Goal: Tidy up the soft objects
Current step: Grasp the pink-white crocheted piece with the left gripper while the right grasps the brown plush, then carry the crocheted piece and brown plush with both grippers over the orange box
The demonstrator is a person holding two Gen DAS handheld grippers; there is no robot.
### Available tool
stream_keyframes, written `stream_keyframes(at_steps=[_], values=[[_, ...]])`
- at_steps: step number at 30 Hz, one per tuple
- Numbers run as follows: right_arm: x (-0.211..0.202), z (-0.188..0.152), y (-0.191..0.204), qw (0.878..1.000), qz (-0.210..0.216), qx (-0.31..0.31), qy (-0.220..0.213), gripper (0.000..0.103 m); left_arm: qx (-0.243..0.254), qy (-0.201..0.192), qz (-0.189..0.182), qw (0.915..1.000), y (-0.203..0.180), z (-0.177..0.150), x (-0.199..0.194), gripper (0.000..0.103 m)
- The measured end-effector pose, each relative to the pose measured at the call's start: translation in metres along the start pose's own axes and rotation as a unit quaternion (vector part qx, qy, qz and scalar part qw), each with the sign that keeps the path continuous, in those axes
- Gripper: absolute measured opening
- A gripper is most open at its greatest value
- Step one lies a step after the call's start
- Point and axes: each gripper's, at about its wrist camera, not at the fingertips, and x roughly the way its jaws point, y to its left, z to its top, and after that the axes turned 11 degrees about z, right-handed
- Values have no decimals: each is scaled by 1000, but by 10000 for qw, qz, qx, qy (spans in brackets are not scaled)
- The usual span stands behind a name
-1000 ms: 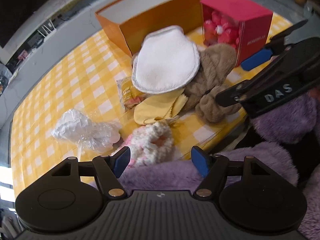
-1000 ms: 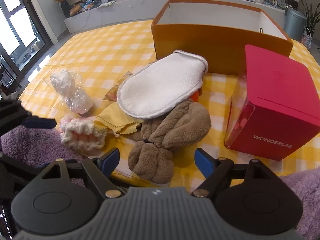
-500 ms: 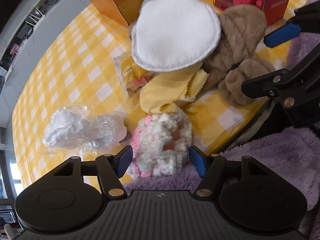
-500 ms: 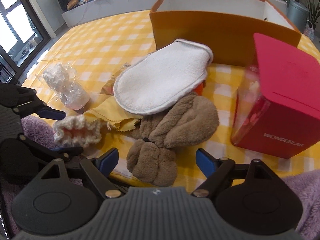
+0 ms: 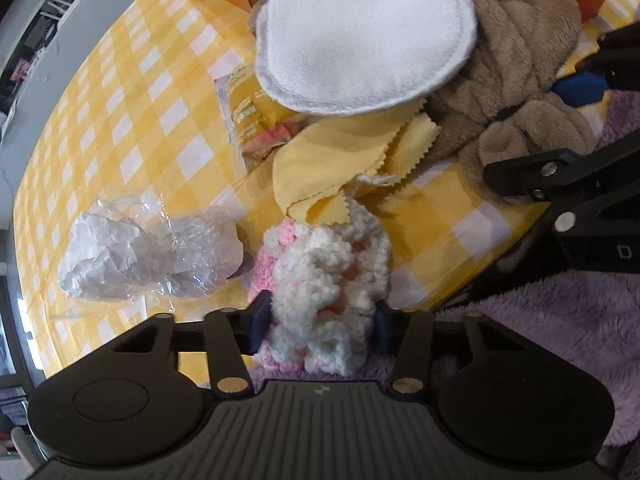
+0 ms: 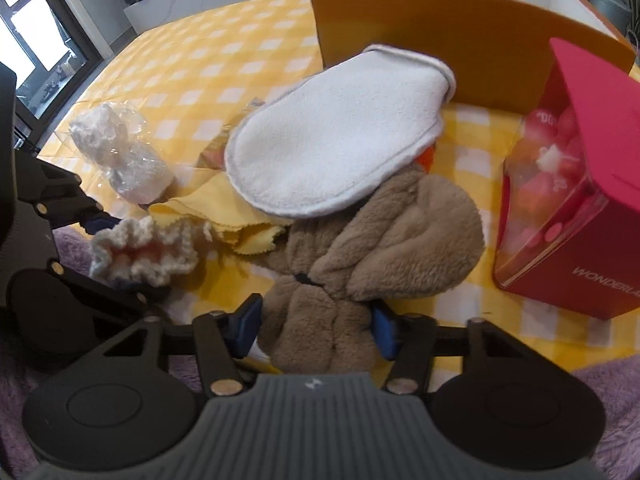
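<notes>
A pink-and-white knitted scrunchie [image 5: 324, 280] lies at the table's near edge, between the fingers of my left gripper [image 5: 318, 326], which stand open on either side of it. It also shows in the right wrist view [image 6: 144, 250]. A brown plush towel [image 6: 360, 248] lies in the middle, and its near end sits between the open fingers of my right gripper [image 6: 316, 326]. A white fleece mitt [image 6: 340, 140] rests on top of the brown towel and a yellow cloth [image 5: 344, 160]. An open orange box [image 6: 460, 36] stands behind them.
A red box [image 6: 580, 184] with pink contents stands at the right. A crumpled clear plastic bag [image 5: 148, 256] lies left of the scrunchie. A yellow snack packet [image 5: 248, 116] lies under the mitt. The yellow checked tablecloth [image 6: 200, 68] stretches left. Purple fleece [image 5: 560, 340] lies below the edge.
Both grippers have moved forward and down. The scrunchie now sits between my left fingers and the brown towel's near end between my right fingers.
</notes>
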Motion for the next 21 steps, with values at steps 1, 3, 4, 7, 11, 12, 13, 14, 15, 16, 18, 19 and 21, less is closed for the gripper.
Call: stream_keyframes(at_steps=[1,3,4,7,11,12,13,14,15,16,18,19,21], values=[[-1,0,-1,10000,22,11,-15,51,-29,-26,14,10000,1,-1,0,46],[-4,-1,-3,10000,62,20,-53,46,-114,-109,15,9999,6,-2,-3,40],[-6,-2,-4,9999,83,16,-63,45,-174,-155,4,9997,9,-3,-5,39],[-11,-3,-3,9999,92,-62,-95,43,-407,-327,-135,9985,16,-8,-15,37],[-20,-4,1,9996,53,-154,-226,41,-724,-568,-191,9956,23,-16,-28,36],[-22,-4,1,9995,61,-150,-268,41,-840,-635,-240,9941,26,-18,-31,35],[-25,-4,1,9994,67,-144,-301,41,-949,-715,-308,9924,31,-19,-32,35],[-28,-4,1,9993,64,-149,-343,41,-1058,-787,-365,9906,34,-21,-36,35],[-31,-4,1,9991,57,-177,-377,40,-1150,-830,-403,9891,36,-22,-40,35],[-33,-5,2,9990,27,-219,-396,40,-1204,-865,-423,9880,38,-23,-44,35],[-39,-6,5,9985,-26,-308,-450,40,-1248,-927,-475,9867,39,-24,-54,35],[-42,-7,6,9983,-35,-347,-465,40,-1276,-954,-513,9859,40,-24,-60,35],[-49,-9,6,9980,-30,-372,-512,40,-1335,-1016,-572,9842,42,-26,-71,35]])
